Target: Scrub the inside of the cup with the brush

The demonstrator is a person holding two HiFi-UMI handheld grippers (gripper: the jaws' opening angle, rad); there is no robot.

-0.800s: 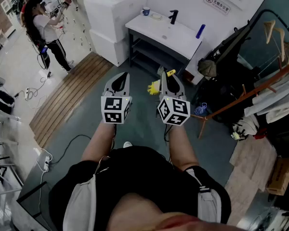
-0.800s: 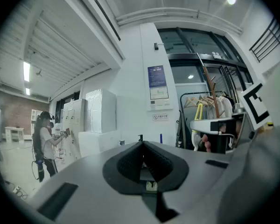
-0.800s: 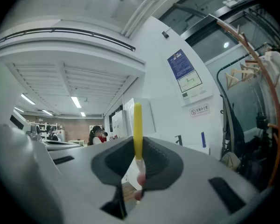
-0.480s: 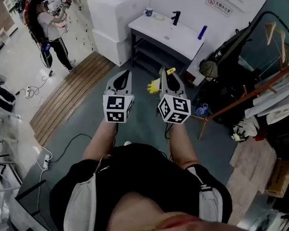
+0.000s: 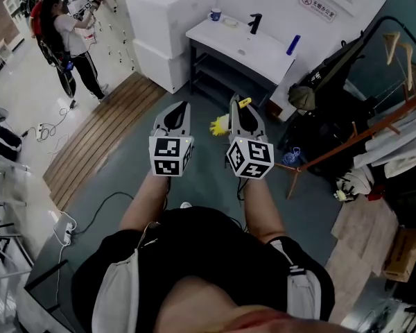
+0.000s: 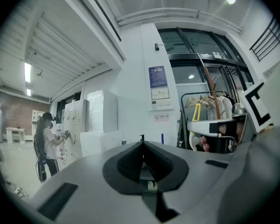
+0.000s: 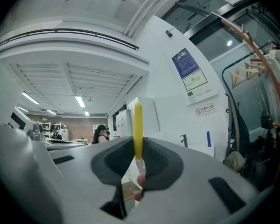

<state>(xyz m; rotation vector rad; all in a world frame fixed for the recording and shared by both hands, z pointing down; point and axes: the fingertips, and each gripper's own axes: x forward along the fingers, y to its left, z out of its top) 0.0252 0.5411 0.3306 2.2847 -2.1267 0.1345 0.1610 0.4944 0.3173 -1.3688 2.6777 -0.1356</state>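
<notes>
A blue cup [image 5: 215, 14] stands at the far left end of the white sink counter [image 5: 263, 54], well ahead of both grippers. My right gripper [image 5: 238, 106] is shut on a yellow brush [image 5: 222, 123]; its bristle head sticks out to the left of the jaws. In the right gripper view the yellow handle [image 7: 138, 132] stands upright between the jaws of my right gripper [image 7: 139, 164]. My left gripper [image 5: 176, 114] is held level beside the right one. My left gripper [image 6: 142, 164] has its jaws pressed together with nothing between them.
A black tap [image 5: 254, 23] and a blue bottle [image 5: 292, 44] stand on the counter. White cabinets [image 5: 163, 26] are to its left. A person [image 5: 69, 37] stands at the far left. A clothes rack [image 5: 374, 127] and dark bags [image 5: 322, 82] crowd the right side. Cables [image 5: 90, 217] lie on the floor.
The view has shifted slightly toward the counter. Both grippers keep the same pose side by side, the brush still in the right one.
</notes>
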